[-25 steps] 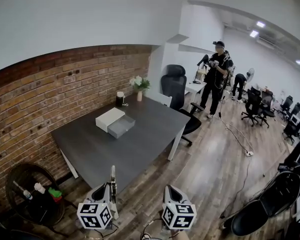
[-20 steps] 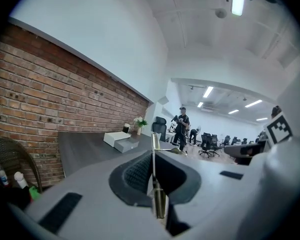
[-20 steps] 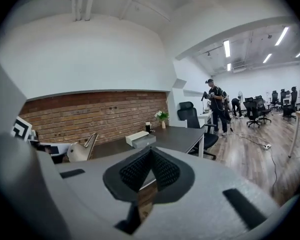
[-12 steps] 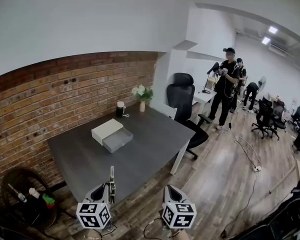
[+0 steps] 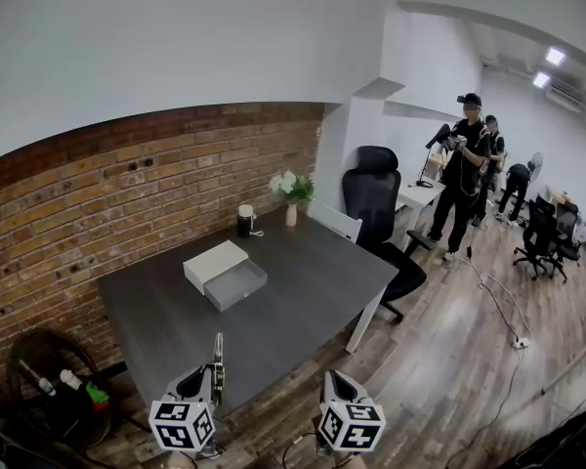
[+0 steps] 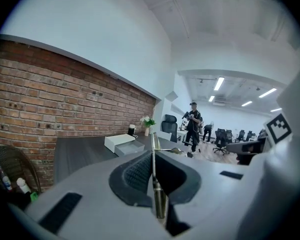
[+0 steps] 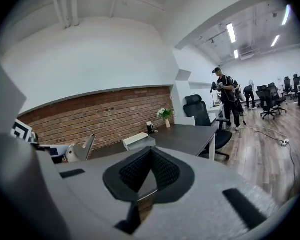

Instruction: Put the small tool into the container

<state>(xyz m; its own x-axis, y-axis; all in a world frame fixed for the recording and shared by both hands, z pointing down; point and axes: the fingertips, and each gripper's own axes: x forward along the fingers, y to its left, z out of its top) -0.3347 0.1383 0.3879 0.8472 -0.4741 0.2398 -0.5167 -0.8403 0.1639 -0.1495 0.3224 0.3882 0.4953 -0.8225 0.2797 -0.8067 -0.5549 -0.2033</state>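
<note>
far left of the left gripper (image 6: 152, 154), down on the floor, there's one round wire basket (image 5: 34, 369) with a few small things in it. on to the left gripper itself: its two fingers (image 6: 137, 174) are clamped tight on the one small tool (image 6: 158, 201), a thin metal rod with a brassy handle, tip poking up and out past the fingertips. ahead of those fingers, well apart, sits the one container (image 5: 215, 264) on the dark bench (image 5: 303, 301), a white box with one grey drawer (image 5: 238, 285) standing open. beyond it, by the brick wall, one dark mug (image 5: 245, 220) and one vase of flowers (image 5: 292, 195). the right gripper (image 7: 151, 149) is just beside the left one, its two fingers (image 7: 163, 170) pressed together with nothing between them. ahead and to the right of them is one black office chair (image 5: 376, 195), and three people (image 5: 464, 164) stand well off across the room.
</note>
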